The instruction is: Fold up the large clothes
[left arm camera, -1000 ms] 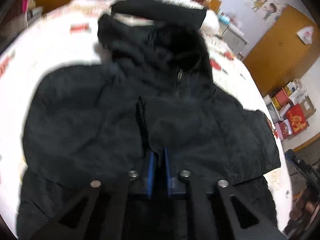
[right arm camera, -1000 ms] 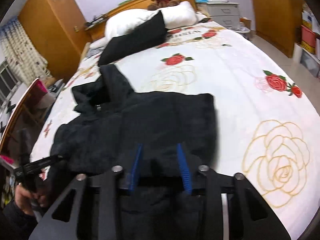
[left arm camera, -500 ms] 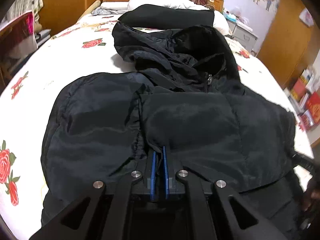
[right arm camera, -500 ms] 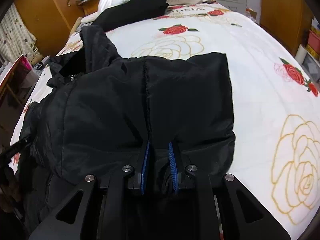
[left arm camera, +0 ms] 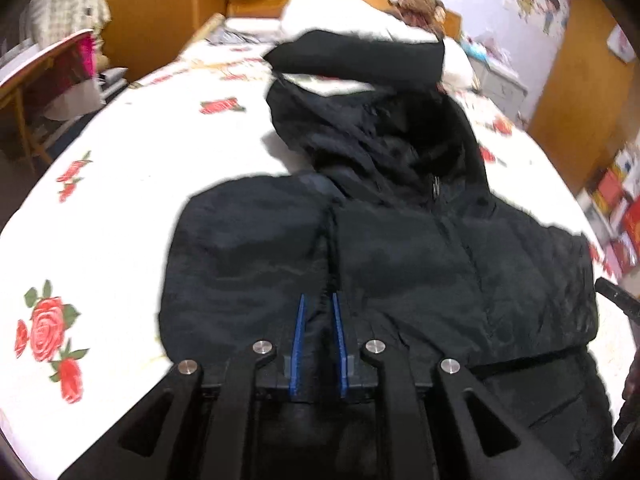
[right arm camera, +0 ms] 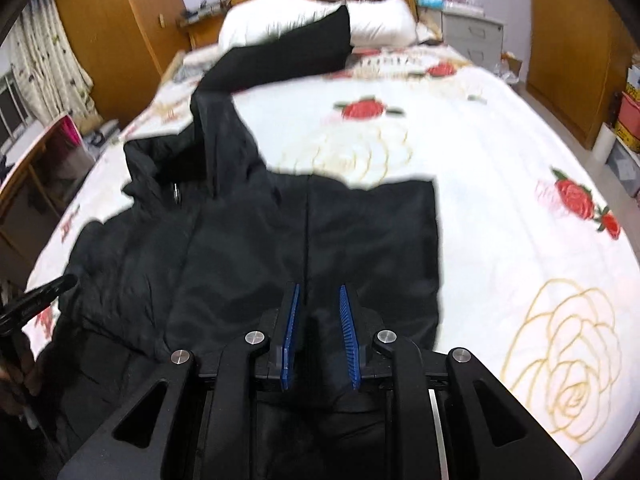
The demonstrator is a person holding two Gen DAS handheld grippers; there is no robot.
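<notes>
Folding under way — black jacket (left arm camera: pixel 400 248) lies on bed (left arm camera: pixel 140 184), lower part doubled up ahead of fingers, hood unfolded beyond. Left gripper (left arm camera: pixel 319 340) just opened narrowly; right gripper (right arm camera: pixel 319 332) narrow — cloth between both pairs, grip not confirmed.

Motion blur is smearing the teddy bear (left arm camera: pixel 420 2) at twelve o'clock. The jacket (left arm camera: pixel 400 248) hem is running off the six o'clock edge, hiding behind the left hand-held gripper (left arm camera: pixel 319 312).

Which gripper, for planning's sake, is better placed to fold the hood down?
Left. The hood lies almost straight ahead of the left gripper, whose jaws have just been opening with jacket fabric between them; in the right wrist view it sits far left.
</notes>
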